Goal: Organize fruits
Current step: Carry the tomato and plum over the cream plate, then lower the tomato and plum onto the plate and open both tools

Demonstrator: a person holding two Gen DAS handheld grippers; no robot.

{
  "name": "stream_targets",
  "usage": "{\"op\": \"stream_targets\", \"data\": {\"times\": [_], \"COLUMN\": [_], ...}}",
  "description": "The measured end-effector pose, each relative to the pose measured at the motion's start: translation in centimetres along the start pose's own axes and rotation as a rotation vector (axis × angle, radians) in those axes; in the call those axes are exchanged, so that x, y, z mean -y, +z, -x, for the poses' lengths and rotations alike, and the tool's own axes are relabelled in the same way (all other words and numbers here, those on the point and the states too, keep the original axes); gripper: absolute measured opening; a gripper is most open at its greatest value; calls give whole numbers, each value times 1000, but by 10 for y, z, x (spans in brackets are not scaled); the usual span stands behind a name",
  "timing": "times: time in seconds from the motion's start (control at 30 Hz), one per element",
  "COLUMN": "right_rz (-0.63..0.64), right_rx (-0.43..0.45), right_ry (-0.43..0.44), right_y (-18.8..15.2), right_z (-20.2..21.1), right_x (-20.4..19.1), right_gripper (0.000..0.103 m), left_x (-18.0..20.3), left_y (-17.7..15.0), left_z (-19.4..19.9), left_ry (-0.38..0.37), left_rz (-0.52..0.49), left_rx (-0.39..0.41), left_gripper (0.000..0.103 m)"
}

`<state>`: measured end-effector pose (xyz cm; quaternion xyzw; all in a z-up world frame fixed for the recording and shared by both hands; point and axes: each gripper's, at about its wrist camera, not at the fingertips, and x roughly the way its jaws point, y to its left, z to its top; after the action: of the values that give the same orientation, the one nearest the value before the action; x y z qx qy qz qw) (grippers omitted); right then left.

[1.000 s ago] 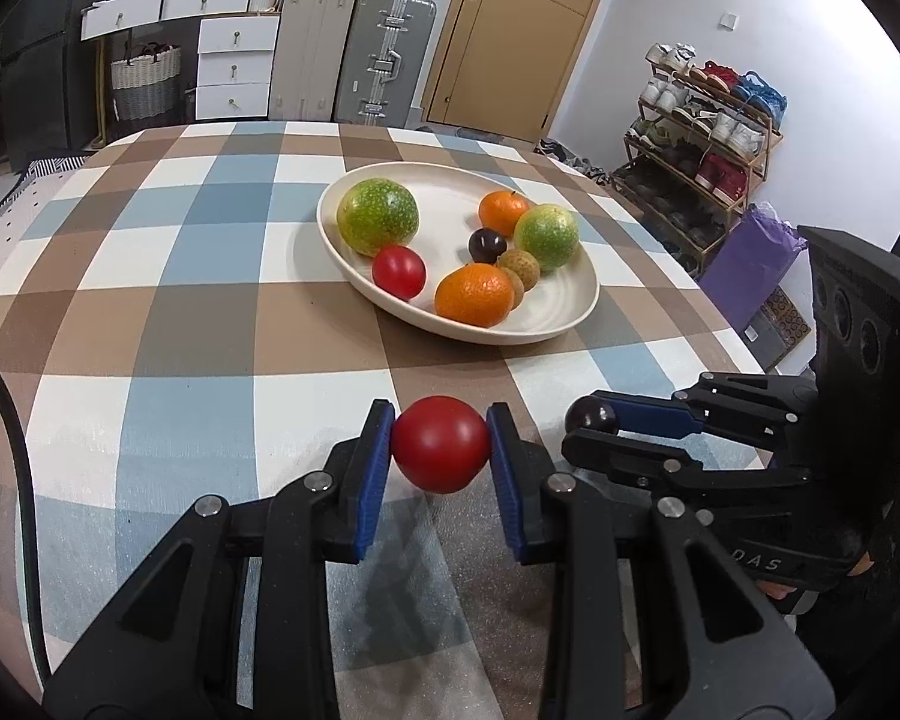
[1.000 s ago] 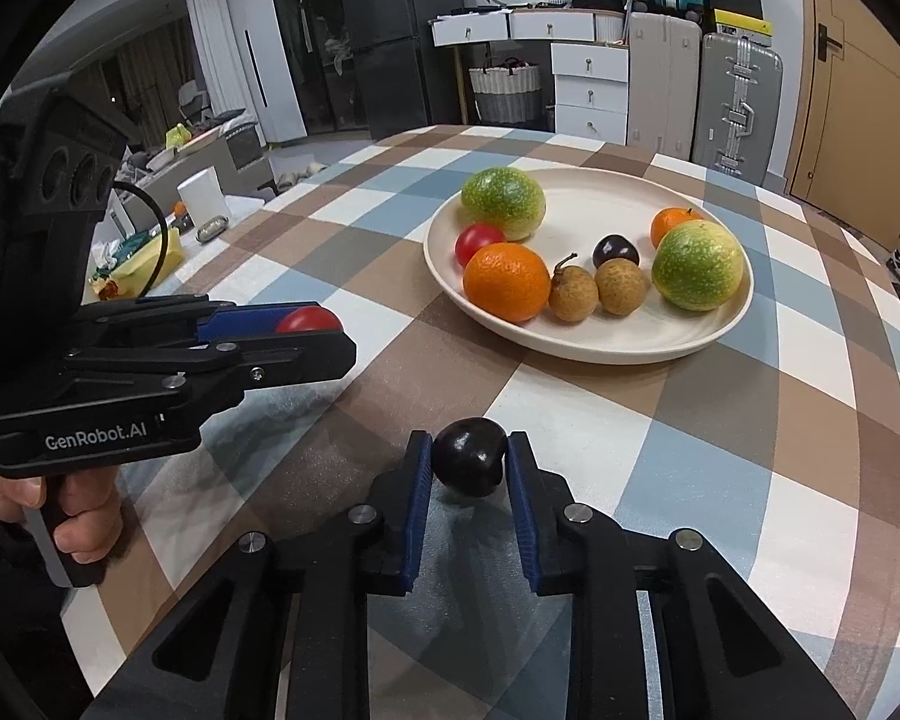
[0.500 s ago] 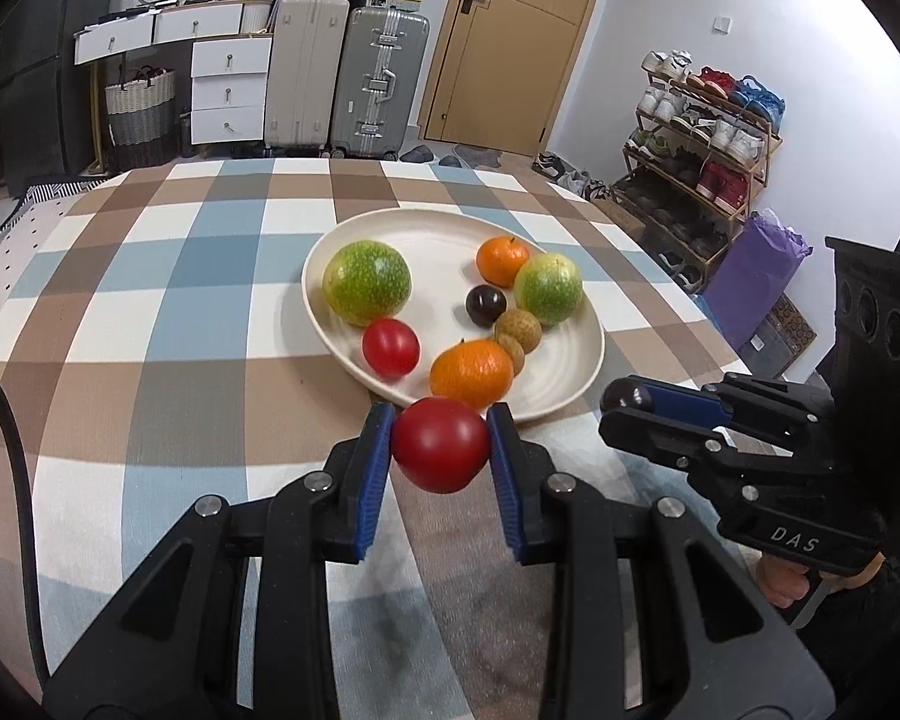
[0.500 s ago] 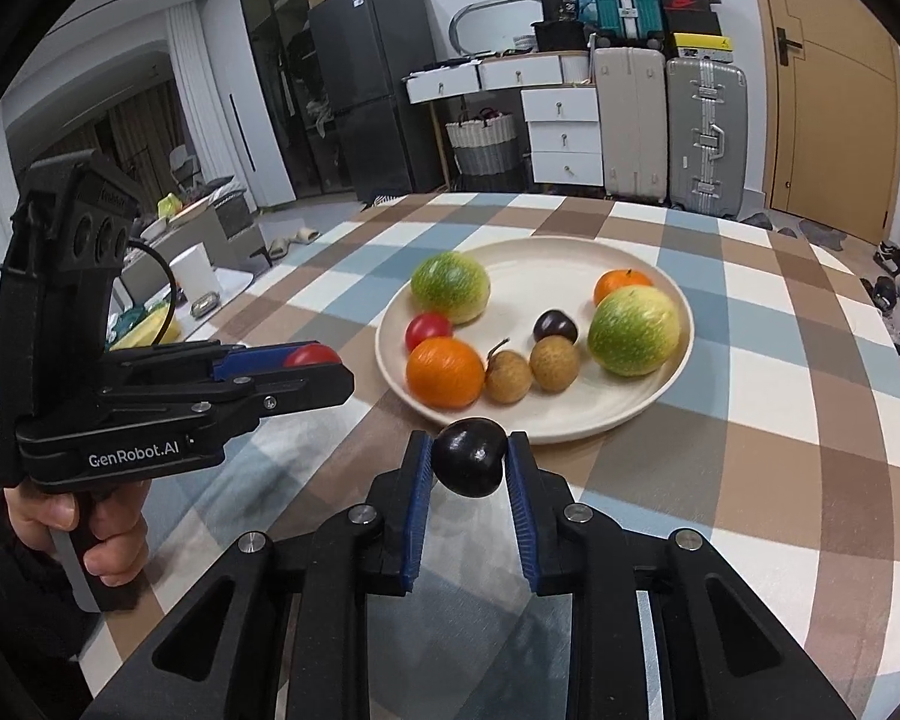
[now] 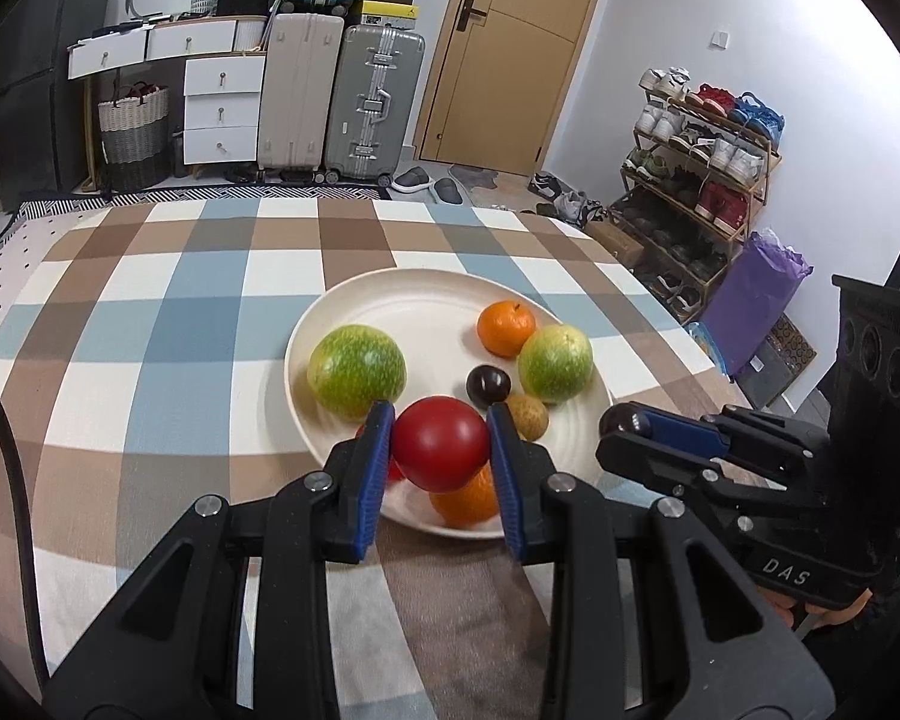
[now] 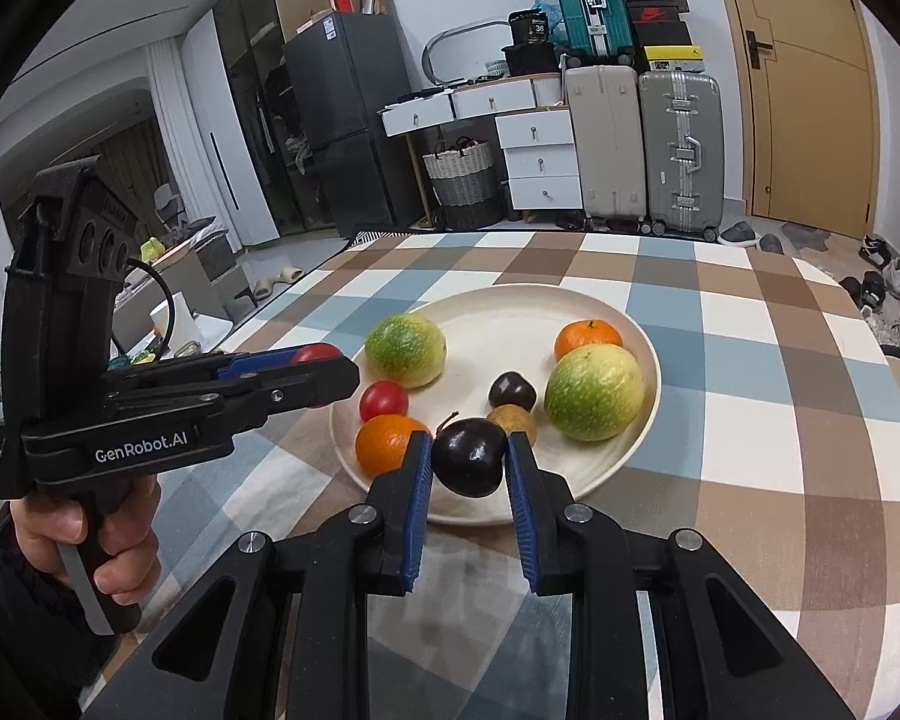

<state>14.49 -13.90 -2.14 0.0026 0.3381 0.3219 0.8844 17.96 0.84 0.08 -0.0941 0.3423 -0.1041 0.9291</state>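
Note:
My left gripper (image 5: pixel 440 441) is shut on a red tomato (image 5: pixel 440 443), held above the near rim of the cream plate (image 5: pixel 426 294). My right gripper (image 6: pixel 469 463) is shut on a dark plum (image 6: pixel 469 463), also over the plate's (image 6: pixel 510 309) near edge. On the plate lie two green mottled fruits (image 6: pixel 406 349) (image 6: pixel 592 391), two oranges (image 6: pixel 588 337) (image 6: pixel 387 441), a small red tomato (image 6: pixel 383 399), a dark plum (image 6: pixel 512 390) and brown longans (image 6: pixel 513 418). In the left wrist view the right gripper (image 5: pixel 621 423) shows at the right; in the right wrist view the left gripper (image 6: pixel 324 360) shows at the left.
The plate sits on a table with a brown, blue and white checked cloth (image 5: pixel 150 324). A hand (image 6: pixel 78 531) holds the left gripper's handle. Beyond the table are suitcases (image 5: pixel 375 102), white drawers (image 5: pixel 222 108), a door (image 5: pixel 528 42) and a shoe rack (image 5: pixel 696 180).
Both grippers have moved forward and a little up, from over the cloth to over the plate's near rim, each still holding its fruit.

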Motion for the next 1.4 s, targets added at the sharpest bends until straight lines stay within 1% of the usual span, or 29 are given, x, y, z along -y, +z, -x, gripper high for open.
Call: {"op": "stream_targets", "data": {"times": [0.17, 0.3, 0.37, 0.53, 0.8, 0.87, 1.0, 1.13, 1.23, 1.3, 1.4], "right_rz": [-1, -19, -18, -21, -8, -17, -41, -41, -36, -40, -52], "right_rx": [20, 16, 8, -6, -22, -24, -2, -12, -6, -17, -28], "right_ry": [10, 16, 6, -5, -17, -28, -23, -23, -23, -13, -9], "right_y": [5, 11, 12, 12, 11, 11, 10, 8, 6, 5, 2], "right_z": [-8, -16, -19, -18, -21, -22, -17, -16, -13, -14, -14], "right_x": [5, 11, 12, 14, 12, 15, 20, 20, 19, 20, 23], "right_gripper": [25, 25, 25, 25, 26, 29, 35, 36, 44, 45, 46], "left_x": [-1, -4, -3, 1, 1, 1, -1, -3, -3, -4, -7], "left_y": [7, 5, 4, 5, 3, 2, 3, 3, 3, 4, 4], "left_z": [-17, -28, -33, -39, -44, -44, -44, -42, -39, -37, -32], "left_ry": [6, -3, 7, 18, 22, 22, 27, 23, 24, 31, 36], "left_rz": [3, 5, -5, -22, -16, -14, -9, -4, -3, 1, 15], "left_rx": [5, -3, -11, -9, -15, -17, -12, -4, 6, 8, 18], "left_gripper": [29, 29, 29, 29, 29, 29, 29, 29, 29, 29, 38]}}
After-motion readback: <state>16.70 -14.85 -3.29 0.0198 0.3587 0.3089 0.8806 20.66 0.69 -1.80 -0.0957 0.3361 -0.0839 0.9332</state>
